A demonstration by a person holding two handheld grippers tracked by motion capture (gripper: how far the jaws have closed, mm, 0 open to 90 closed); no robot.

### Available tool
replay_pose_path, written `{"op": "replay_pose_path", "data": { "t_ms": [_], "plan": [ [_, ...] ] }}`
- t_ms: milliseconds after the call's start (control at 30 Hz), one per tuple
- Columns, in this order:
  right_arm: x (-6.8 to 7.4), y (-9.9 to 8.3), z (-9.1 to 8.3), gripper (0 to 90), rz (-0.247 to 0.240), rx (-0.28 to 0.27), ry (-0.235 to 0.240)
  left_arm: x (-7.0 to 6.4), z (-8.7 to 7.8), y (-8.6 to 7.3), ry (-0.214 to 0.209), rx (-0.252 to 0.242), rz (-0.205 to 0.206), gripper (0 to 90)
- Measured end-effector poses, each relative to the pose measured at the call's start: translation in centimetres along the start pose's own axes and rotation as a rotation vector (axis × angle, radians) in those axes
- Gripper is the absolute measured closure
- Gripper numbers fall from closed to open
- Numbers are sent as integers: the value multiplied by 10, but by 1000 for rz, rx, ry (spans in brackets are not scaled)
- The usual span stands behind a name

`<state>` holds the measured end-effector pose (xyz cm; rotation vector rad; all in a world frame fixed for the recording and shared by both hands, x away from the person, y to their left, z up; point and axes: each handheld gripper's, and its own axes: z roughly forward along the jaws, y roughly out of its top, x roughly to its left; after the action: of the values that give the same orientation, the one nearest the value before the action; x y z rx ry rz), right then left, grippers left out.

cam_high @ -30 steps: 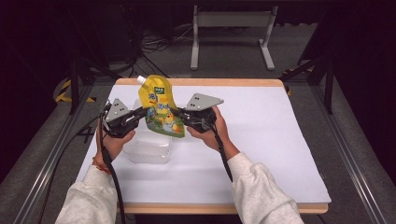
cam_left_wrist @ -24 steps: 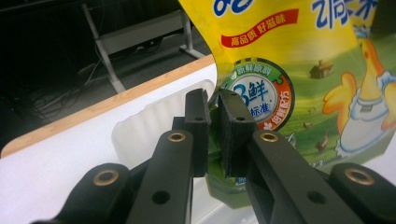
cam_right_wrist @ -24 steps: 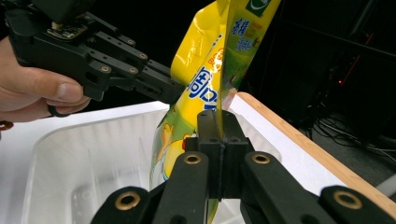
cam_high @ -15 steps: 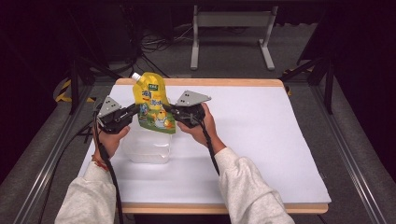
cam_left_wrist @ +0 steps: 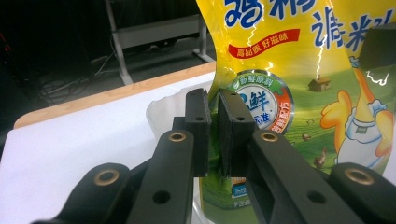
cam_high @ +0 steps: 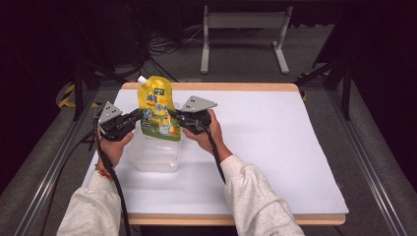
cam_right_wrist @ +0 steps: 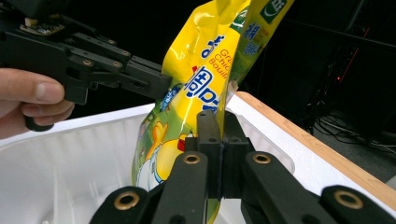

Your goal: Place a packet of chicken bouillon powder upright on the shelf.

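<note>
A: Since a second ago the yellow printed spouted pouch [cam_high: 159, 110] and both hands have shifted left and toward the far edge, so the pouch now hangs over the far end of the clear plastic tub [cam_high: 155, 152] on the white-covered desk [cam_high: 275, 147].

B: Start from the left, then. What has the left gripper [cam_high: 138, 118] got?

A: Its fingers [cam_left_wrist: 198, 126] are nearly closed, pinching the pouch's left edge low down; the left gripper view shows the film creased between the pads.

B: And the pouch itself?

A: Upright, long axis near vertical, white spout [cam_high: 141, 79] at the top leaning toward the far left. Its bottom edge sits just above or inside the tub's opening; I cannot tell whether it touches.

B: The right gripper [cam_high: 173, 117]?

A: Fingers [cam_right_wrist: 208, 135] clamped tight on the opposite edge, at about the same height. In the right gripper view the tub's white interior lies directly below.

B: So the move ahead is straight down?

A: I'd judge so; both hands are equally near, one on each side.
</note>
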<state>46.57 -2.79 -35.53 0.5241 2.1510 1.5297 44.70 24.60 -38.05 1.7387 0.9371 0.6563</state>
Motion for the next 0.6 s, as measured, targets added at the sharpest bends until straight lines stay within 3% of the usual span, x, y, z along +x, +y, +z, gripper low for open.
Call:
{"op": "replay_pose_path", "data": {
  "t_ms": [333,600],
  "plan": [
    [0,-3,8,894,18,-9,-4,4,2,-7,-1,22,0,825],
    [-2,5,12,891,-7,2,-13,5,0,-7,14,9,-13,824]
  ]
}}
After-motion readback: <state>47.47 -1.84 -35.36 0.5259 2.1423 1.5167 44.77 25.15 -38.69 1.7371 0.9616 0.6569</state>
